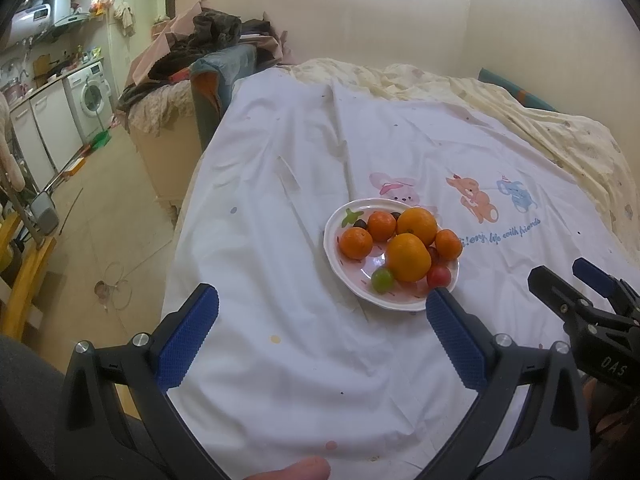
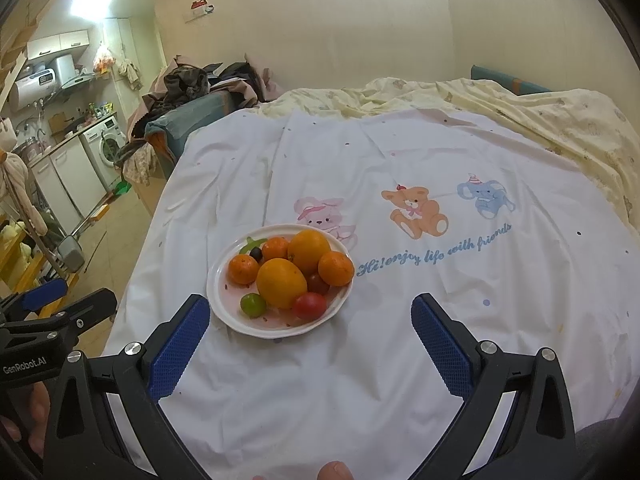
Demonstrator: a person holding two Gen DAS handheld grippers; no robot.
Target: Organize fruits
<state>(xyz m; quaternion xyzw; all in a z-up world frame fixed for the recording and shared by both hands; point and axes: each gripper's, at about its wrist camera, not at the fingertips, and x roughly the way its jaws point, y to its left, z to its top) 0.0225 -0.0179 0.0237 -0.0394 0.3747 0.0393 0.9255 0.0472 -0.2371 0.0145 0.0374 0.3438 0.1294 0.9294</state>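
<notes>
Hovering over white printed sheet (image 2: 360, 380), both tools empty. Left gripper (image 1: 322, 304) gaping wide, blue pads (image 1: 188, 336) spread well apart, nothing between them; sitting near side of plate (image 1: 344, 280), right pad tip just beside plate's near rim, possibly overlapping it in view, contact unclear. Right gripper (image 2: 310, 314) also spread wide, holding nothing; left pad tip (image 2: 180, 348) just beside plate's (image 2: 224, 308) near-left rim, rest of tool off to plate's right. Sitting on plate: two large oranges (image 2: 281, 283), three smaller mandarins (image 2: 243, 269) around them, green grape (image 2: 253, 305) and red cherry tomato (image 2: 309, 306) at near edge, dark grape (image 2: 256, 255) toward far side, second dark-red fruit tucked behind the near orange. Lying just beyond plate: pink bunny print (image 2: 320, 212); bear and elephant prints farther right of plate. All fruit touching or bunched together on plate.
</notes>
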